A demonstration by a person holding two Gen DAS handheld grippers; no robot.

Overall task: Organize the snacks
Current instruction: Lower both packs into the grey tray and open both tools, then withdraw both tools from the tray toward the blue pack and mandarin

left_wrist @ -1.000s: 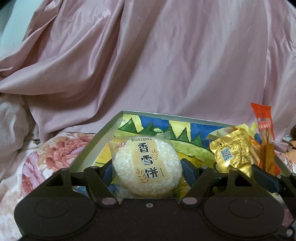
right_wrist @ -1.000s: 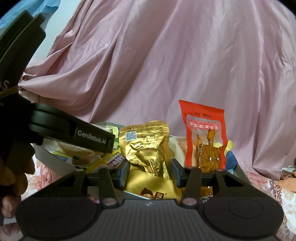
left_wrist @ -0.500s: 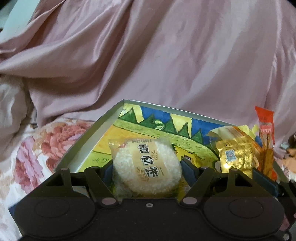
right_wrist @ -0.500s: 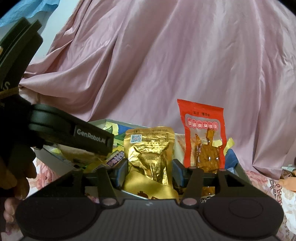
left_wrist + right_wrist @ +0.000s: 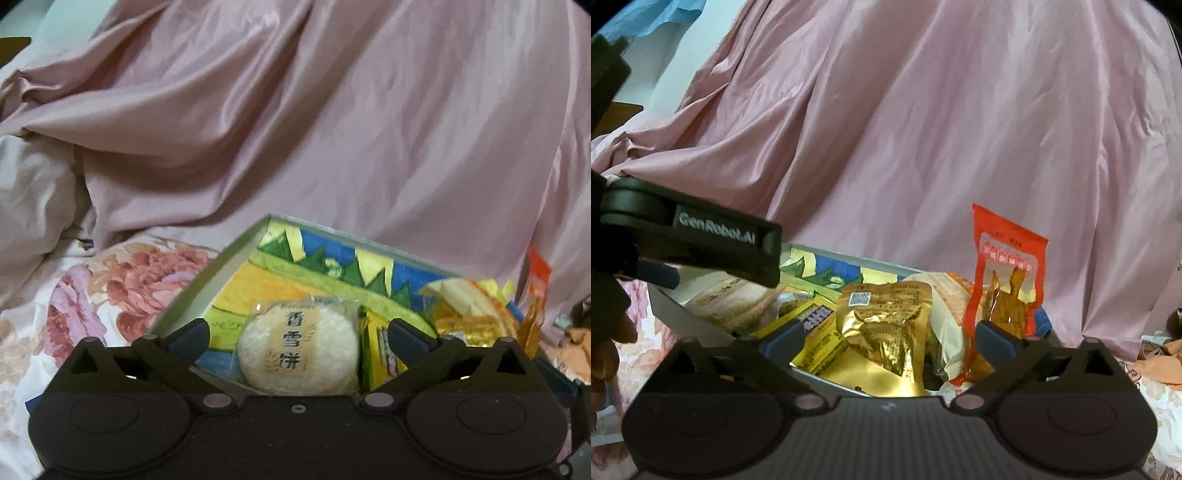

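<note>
A round white rice cracker [image 5: 299,354] in a clear wrapper lies in the picture-lined box [image 5: 207,291], between the spread fingers of my left gripper [image 5: 299,338], which is open and touches nothing. In the right wrist view a crinkled gold pouch [image 5: 886,325] rests in the same box [image 5: 687,317] among other packets. My right gripper [image 5: 890,338] is open around it, fingers apart from it. The left gripper's body [image 5: 701,236] shows at the left there, over the rice cracker [image 5: 735,299].
A red packet [image 5: 1008,280] stands upright at the box's right end; a yellow packet [image 5: 816,332] lies flat beside the pouch. Pink satin cloth [image 5: 332,129] rises behind the box. Flowered bedding [image 5: 92,295] lies to its left. A hand [image 5: 609,343] holds the left gripper.
Both grippers have gone from shut to open. The left let go of the rice cracker and the right let go of the gold pouch; both packets now rest lower in the box.
</note>
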